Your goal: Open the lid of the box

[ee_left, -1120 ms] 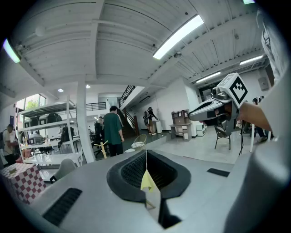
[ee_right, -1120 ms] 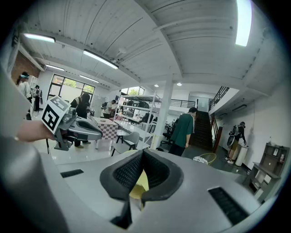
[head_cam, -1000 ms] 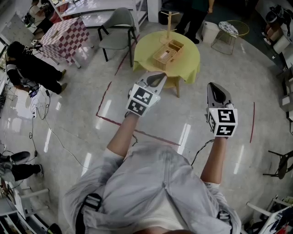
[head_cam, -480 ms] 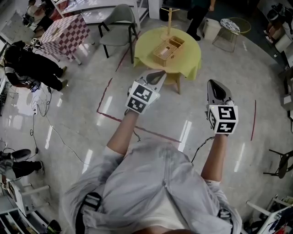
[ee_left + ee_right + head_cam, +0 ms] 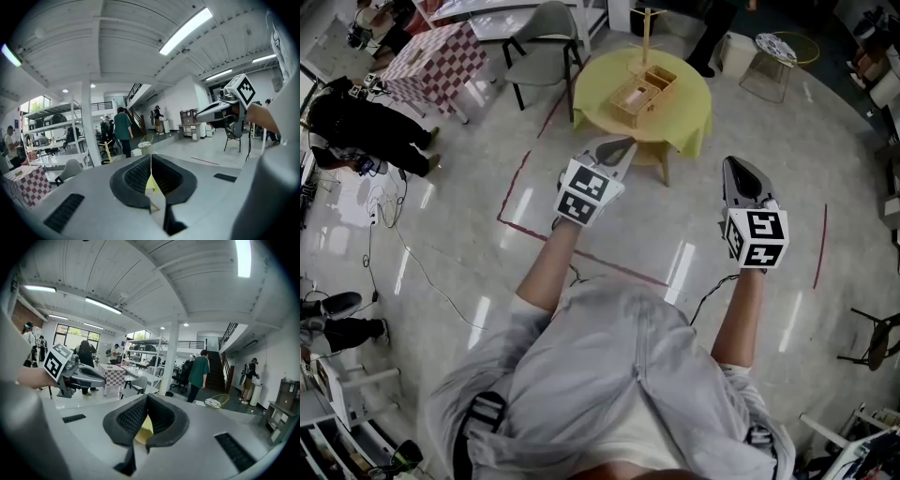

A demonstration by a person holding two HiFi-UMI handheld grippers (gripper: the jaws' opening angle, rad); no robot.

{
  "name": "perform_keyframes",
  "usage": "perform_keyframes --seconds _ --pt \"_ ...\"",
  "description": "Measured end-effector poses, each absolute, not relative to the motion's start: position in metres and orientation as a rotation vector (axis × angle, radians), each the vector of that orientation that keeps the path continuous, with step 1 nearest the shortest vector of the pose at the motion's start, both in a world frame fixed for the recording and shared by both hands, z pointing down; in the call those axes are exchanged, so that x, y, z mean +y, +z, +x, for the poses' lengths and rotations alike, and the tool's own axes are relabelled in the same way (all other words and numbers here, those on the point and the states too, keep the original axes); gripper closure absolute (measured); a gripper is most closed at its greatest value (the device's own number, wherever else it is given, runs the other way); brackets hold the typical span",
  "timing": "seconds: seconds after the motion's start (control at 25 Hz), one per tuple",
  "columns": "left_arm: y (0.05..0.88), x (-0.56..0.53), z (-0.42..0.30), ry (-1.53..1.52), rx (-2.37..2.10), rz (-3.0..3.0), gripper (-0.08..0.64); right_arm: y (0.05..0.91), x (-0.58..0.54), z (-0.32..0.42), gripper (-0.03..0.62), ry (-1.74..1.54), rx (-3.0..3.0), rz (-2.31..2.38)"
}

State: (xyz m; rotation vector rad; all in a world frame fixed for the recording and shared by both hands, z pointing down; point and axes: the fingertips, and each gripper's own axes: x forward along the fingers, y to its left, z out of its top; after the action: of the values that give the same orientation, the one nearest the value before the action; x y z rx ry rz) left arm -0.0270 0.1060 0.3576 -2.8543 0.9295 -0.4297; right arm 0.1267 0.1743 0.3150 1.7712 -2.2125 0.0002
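One pale rectangular wooden box [image 5: 635, 98] sits near the middle of the round yellow-draped counter [image 5: 688, 127], touching a second, open-topped wooden box [image 5: 660, 79]. It looks light, stiff and thin-walled, so the lid is probably best taken at a free edge while the body is steadied against sliding on the cloth. Left tongs [image 5: 617, 152] and right tongs [image 5: 738, 176] are both clenched on nothing, well apart from the counter.

Left tongs [image 5: 622, 148], right tongs [image 5: 737, 171]: held forward on bare outstretched forearms [image 5: 546, 272], well apart, tips pointed away from body. Jaws of each stood closed. Marker cubes [image 5: 585, 192] faced up.
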Motion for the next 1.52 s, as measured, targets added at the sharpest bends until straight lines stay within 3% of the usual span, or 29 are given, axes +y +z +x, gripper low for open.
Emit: perform_keyframes --seconds 0.84,1.52 --pt "0.394 0.094 0.004 -0.553 1.05 -2.868 0.528 0.352 0.15 0.168 0.569 0.07 -2.279 1.697" --pt "0.405 -0.127 0.022 -0.49 1.017 -2.902 0.528 0.358 -0.056 0.189 0.569 0.084 -2.202 1.729"
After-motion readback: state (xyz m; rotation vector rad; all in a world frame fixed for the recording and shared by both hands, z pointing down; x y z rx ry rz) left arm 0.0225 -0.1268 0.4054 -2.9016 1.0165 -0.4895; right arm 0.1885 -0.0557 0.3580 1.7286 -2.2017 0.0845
